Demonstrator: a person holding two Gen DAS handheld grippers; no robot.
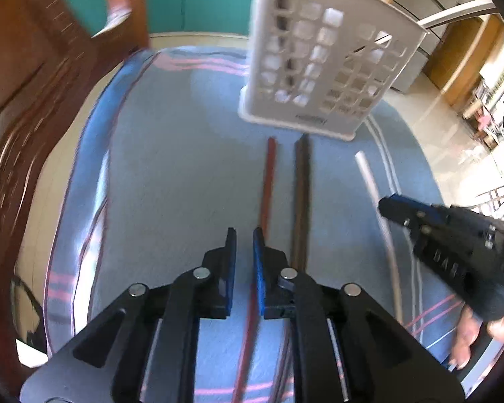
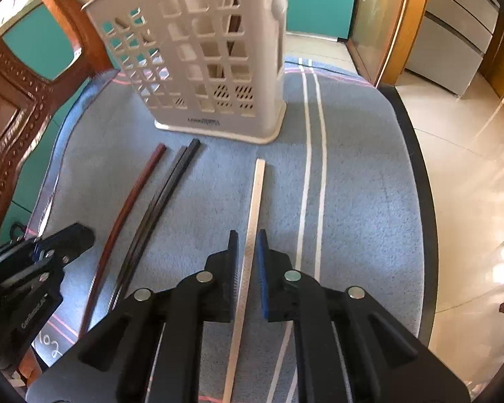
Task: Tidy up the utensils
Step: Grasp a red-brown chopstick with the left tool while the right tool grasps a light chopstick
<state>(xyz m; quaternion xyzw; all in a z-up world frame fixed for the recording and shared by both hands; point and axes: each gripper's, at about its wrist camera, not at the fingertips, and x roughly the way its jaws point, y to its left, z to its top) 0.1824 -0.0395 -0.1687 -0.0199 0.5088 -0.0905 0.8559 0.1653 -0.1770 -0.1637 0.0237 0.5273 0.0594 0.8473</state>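
Observation:
A white perforated utensil holder (image 1: pixel 322 63) (image 2: pixel 205 60) stands upright on a blue cloth. In front of it lie a red-brown chopstick (image 1: pixel 268 181) (image 2: pixel 131 198), a dark pair of chopsticks (image 1: pixel 301 198) (image 2: pixel 164 191) and a silver chopstick (image 1: pixel 379 215) (image 2: pixel 252 231). My left gripper (image 1: pixel 244 238) is open above the cloth, with the red-brown chopstick running under its right finger. My right gripper (image 2: pixel 247 240) is open with the silver chopstick lying between its fingers; it also shows in the left wrist view (image 1: pixel 396 206).
The blue cloth (image 2: pixel 359 184) with white and pink stripes covers a dark round table (image 2: pixel 416 174). A carved wooden chair (image 2: pixel 13 114) stands at the left. A tiled floor (image 2: pixel 460 154) and cabinets lie to the right.

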